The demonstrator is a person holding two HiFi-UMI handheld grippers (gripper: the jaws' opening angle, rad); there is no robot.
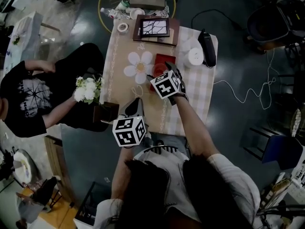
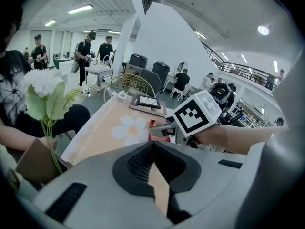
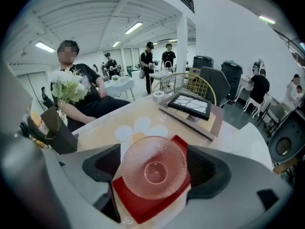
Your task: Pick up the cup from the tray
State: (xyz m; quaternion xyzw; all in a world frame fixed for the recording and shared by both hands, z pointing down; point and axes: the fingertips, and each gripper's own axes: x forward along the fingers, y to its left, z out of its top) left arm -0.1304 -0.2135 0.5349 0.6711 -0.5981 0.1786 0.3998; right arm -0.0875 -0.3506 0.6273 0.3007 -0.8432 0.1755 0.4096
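Observation:
A clear, dimpled glass cup (image 3: 153,171) shows mouth-up between the jaws of my right gripper (image 3: 155,162), over the red tray (image 3: 143,208). Both dark pads (image 3: 102,168) lie against its rim, so the gripper is shut on it. Whether the cup still rests on the tray I cannot tell. In the head view the right gripper (image 1: 161,73) reaches over the red tray (image 1: 164,60) and hides the cup. My left gripper (image 1: 137,102) hangs near the table's front edge, jaws shut on nothing (image 2: 153,151). The left gripper view catches the tray (image 2: 155,137) beside the right gripper's marker cube.
A flower-shaped mat (image 1: 139,67) lies left of the tray. Behind it stand a picture frame (image 1: 152,26), a tape roll (image 1: 123,27) and a wire basket (image 1: 136,1). A white round object (image 1: 194,57) and black device (image 1: 208,46) sit right. A seated person (image 1: 33,94) holds white flowers (image 1: 89,88) at the left.

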